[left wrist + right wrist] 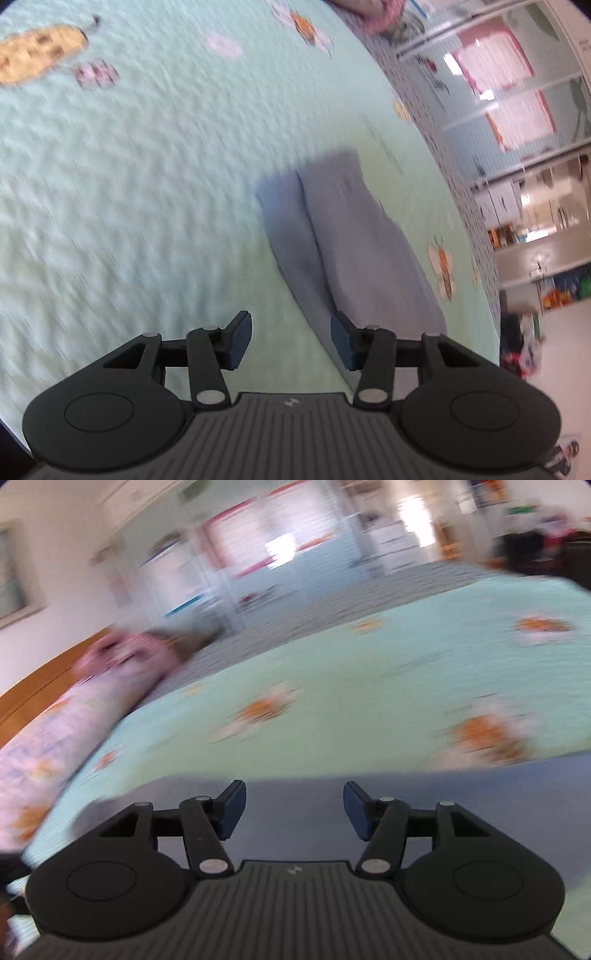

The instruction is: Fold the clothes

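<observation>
On the bed, over a mint-green quilt [147,177] printed with orange and white flowers, your left gripper [291,341] hangs with its jaws apart and nothing between the blue pads [240,341]. Folded lengthwise into a long narrow strip, the blue-grey garment [347,236] lies flat on the quilt just ahead of that gripper and to its right, near the bed's edge; its near end runs down beside the right-hand pad, though blur hides whether they touch. A yellow-brown patch [37,51] of the print sits far off at the upper left of the left wrist view. Your right gripper [293,808] is likewise spread, empty, and held above the same garment [295,849], whose flat blue-grey cloth fills the view under and between its fingers; you can't tell from this view if the tips touch the fabric. Beyond it the quilt [369,686] stretches away, with a pink floral pillow [55,738] lying along the bed's left side against a wooden headboard [44,675]. Both views are smeared by motion.
</observation>
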Demonstrator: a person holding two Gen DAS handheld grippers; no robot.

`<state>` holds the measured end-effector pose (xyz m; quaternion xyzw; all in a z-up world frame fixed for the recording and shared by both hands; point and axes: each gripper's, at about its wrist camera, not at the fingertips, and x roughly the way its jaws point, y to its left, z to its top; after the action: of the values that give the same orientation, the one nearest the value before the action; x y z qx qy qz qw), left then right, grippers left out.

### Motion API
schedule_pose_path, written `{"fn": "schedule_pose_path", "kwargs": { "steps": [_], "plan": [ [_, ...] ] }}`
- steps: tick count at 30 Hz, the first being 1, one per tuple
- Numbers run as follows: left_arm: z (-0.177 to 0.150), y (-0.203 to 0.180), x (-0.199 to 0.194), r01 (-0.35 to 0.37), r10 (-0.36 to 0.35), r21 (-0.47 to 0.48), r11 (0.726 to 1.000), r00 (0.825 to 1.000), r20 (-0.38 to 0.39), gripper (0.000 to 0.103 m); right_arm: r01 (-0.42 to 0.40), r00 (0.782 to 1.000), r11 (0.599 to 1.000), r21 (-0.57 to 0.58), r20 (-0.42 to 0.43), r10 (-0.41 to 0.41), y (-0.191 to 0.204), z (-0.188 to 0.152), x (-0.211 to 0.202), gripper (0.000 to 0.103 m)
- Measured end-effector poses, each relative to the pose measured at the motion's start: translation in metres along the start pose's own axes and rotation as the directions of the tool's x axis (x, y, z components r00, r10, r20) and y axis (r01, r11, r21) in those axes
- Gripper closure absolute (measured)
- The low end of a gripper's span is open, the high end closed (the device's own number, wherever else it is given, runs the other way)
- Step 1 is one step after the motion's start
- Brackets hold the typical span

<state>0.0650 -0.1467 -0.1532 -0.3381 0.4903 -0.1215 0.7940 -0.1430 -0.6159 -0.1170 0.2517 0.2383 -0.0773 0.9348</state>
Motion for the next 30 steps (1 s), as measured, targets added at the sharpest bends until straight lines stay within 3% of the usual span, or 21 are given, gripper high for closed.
{"fn": "schedule_pose_path", "kwargs": {
  "steps": [3,5,7,9,11,13,14,16,20,24,30],
  "plan": [
    [0.022,0.005,-0.008,-0.002,0.001,0.034,0.999,0.999,0.039,0.053,-0.126,0.988,0.988,0.087,-0.078,0.133,0.040,-0.016,0.025,0.042],
    [0.038,0.006,-0.008,0.019,-0.021,0.039,0.999,0.999,0.040,0.053,-0.231,0.957,0.944,0.234,-0.119,0.264,0.056,-0.030,0.041,0.042],
    [0.051,0.006,-0.002,0.047,-0.048,0.030,0.998,0.998,0.031,0.053,-0.321,0.902,0.845,0.428,-0.132,0.410,0.073,-0.053,0.061,0.042],
    [0.060,0.003,0.007,0.077,-0.077,0.007,0.997,0.997,0.008,0.053,-0.348,0.853,0.713,0.609,-0.109,0.510,0.086,-0.075,0.080,0.042],
    [0.064,0.000,0.020,0.104,-0.104,-0.019,0.994,0.994,-0.027,0.053,-0.320,0.830,0.561,0.764,-0.060,0.555,0.093,-0.096,0.106,0.042],
    [0.065,0.000,0.034,0.107,-0.109,-0.037,0.994,0.992,-0.065,0.053,-0.283,0.805,0.438,0.853,-0.038,0.592,0.103,-0.113,0.130,0.042],
    [0.065,-0.001,0.038,0.108,-0.111,-0.040,0.993,0.991,-0.080,0.053,-0.250,0.801,0.413,0.876,-0.052,0.596,0.110,-0.122,0.142,0.042],
    [0.067,-0.001,0.047,0.119,-0.123,-0.051,0.992,0.988,-0.098,0.053,-0.203,0.801,0.389,0.899,-0.076,0.594,0.123,-0.133,0.158,0.041],
    [0.078,0.002,0.053,0.162,-0.171,-0.084,0.983,0.979,-0.111,0.052,-0.221,0.801,0.301,0.928,-0.004,0.599,0.134,-0.138,0.173,0.041],
    [0.082,0.004,0.055,0.173,-0.185,-0.097,0.980,0.975,-0.128,0.051,-0.179,0.820,0.345,0.921,-0.054,0.569,0.139,-0.136,0.187,0.042],
    [0.089,0.008,0.032,0.231,-0.240,-0.111,0.967,0.968,-0.075,0.049,-0.209,0.835,0.324,0.923,-0.004,0.550,0.136,-0.131,0.190,0.042]
  ]
}}
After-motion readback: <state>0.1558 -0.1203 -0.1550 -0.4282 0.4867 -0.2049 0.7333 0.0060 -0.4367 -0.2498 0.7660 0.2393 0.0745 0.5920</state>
